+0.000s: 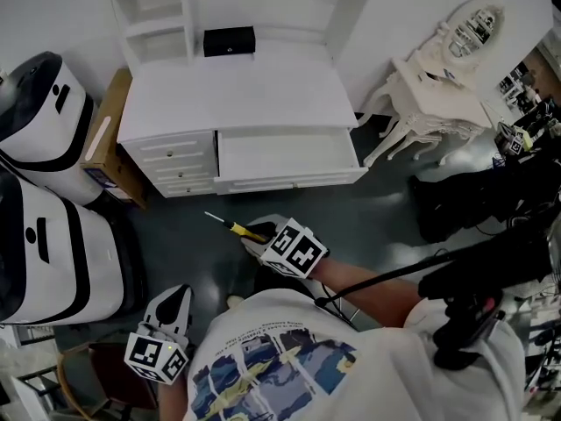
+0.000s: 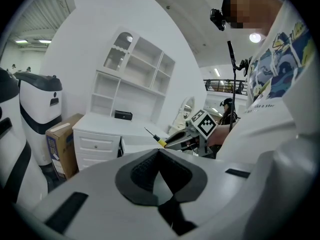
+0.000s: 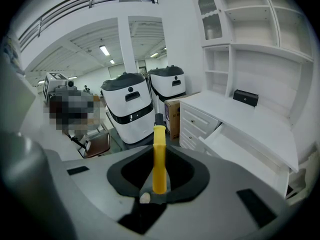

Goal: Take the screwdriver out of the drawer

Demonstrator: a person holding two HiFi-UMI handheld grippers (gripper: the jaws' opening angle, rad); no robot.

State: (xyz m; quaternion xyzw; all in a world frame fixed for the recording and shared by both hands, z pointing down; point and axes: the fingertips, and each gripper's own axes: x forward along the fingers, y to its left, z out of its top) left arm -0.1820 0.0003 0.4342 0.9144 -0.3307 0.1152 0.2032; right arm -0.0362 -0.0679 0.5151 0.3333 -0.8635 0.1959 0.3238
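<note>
Machines (image 1: 39,103) in white and black stand at the far left of the head view, one behind the other, with a cardboard box (image 1: 110,139) wedged between the rear one and the white desk (image 1: 232,90).

Your left gripper (image 1: 178,295) hangs low at your left side, over the dark floor (image 1: 394,217) and well apart from the desk. In its own view its jaws sit together with nothing between them.

The desk carries a shelf unit at the back, and a small black box (image 1: 229,41) rests on the top just under the shelves. Three small drawers stack on the desk's left side. To their right the wide drawer (image 1: 285,156) is pulled out toward you.

Your right gripper (image 1: 256,233) is in front of that open drawer, above the floor. Its jaws are clamped on the yellow handle of the screwdriver (image 1: 235,227). The screwdriver is out of the drawer, and its black collar and thin metal shaft stick out past the jaws, pointing up and to the left toward the stack of small drawers. The right gripper view shows the yellow handle (image 3: 159,159) running straight along the jaw line.

Farther right, a white dressing table (image 1: 438,95) with curved legs and an oval mirror (image 1: 473,26) stands apart from the desk.
</note>
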